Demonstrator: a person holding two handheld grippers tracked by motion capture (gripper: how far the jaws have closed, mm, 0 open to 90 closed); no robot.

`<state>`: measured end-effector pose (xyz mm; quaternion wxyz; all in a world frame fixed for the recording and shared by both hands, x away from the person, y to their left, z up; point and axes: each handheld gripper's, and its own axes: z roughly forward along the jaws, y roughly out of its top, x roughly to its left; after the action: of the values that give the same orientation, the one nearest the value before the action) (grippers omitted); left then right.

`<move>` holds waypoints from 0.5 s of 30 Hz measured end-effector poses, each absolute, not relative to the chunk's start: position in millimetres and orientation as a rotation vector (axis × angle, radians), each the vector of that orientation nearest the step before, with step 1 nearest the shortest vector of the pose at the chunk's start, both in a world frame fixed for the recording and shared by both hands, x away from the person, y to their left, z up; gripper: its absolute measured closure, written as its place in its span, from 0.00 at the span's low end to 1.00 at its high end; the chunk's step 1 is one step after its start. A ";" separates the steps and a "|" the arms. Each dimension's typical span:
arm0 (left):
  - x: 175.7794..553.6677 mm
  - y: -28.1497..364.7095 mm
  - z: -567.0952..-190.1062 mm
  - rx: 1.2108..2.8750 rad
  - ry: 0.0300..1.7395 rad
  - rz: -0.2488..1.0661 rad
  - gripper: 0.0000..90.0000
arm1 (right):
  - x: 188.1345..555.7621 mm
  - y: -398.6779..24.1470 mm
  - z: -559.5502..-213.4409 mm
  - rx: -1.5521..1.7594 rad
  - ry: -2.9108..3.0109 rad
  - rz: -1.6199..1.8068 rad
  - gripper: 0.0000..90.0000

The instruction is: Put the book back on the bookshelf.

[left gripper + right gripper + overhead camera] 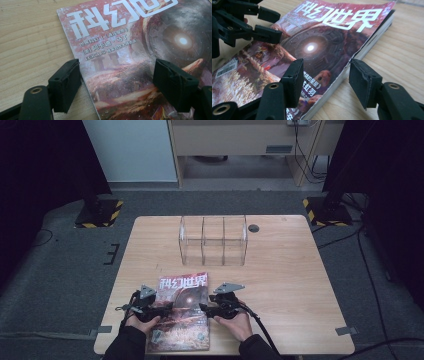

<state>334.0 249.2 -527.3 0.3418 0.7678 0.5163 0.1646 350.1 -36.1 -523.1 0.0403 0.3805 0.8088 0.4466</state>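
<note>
A magazine (181, 312) w/ a red picture cover and big white letters is laid flat on the wooden table (280, 280), near the front edge, a bit left of the middle. A clear plastic box (213, 240) w/ three parts is stood farther back on the table, well apart from the magazine. The left gripper (167, 308) is held by the person's left hand (146, 322) at the magazine's left side. In the left gripper view its jaws are seen wide apart, one over the bare wood just beside the magazine's (140, 50) left edge and one over the cover; no pad is seen pressed on the page edge. The right gripper (202, 308) is held by the right hand (234, 324) at the magazine's right side. In the right gripper view its jaws are seen open about halfway, one over the cover (312, 50) and one over the wood, w/ the thick page edge between them. The pads are not seen pressed on the magazine. The left gripper (268, 25) is also seen farther off in that view, over the far side of the cover. A white barcode sticker (227, 68) is seen on the cover's near corner. Nothing is gripped by either gripper.
</note>
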 end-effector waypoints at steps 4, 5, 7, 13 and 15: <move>333.6 249.8 -527.4 1.979 1.353 0.416 0.23 | 349.6 -31.0 -525.3 1.171 2.484 1.368 0.49; 333.7 249.7 -527.4 1.969 1.360 0.413 0.23 | 349.6 -30.1 -525.4 1.170 2.483 1.360 0.49; 333.9 249.4 -527.3 1.964 1.365 0.408 0.21 | 350.3 -30.5 -526.3 1.174 2.483 1.360 0.49; 334.6 246.6 -527.3 1.948 1.380 0.402 0.21 | 353.0 -32.1 -525.2 1.202 2.456 1.403 0.50; 335.0 246.3 -527.3 1.946 1.376 0.397 0.21 | 354.3 -32.7 -526.2 1.209 2.461 1.382 0.49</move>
<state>335.0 246.3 -527.3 0.3548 0.7530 0.5325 0.1535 354.3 -32.7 -526.2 0.0355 0.3933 0.8011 0.4498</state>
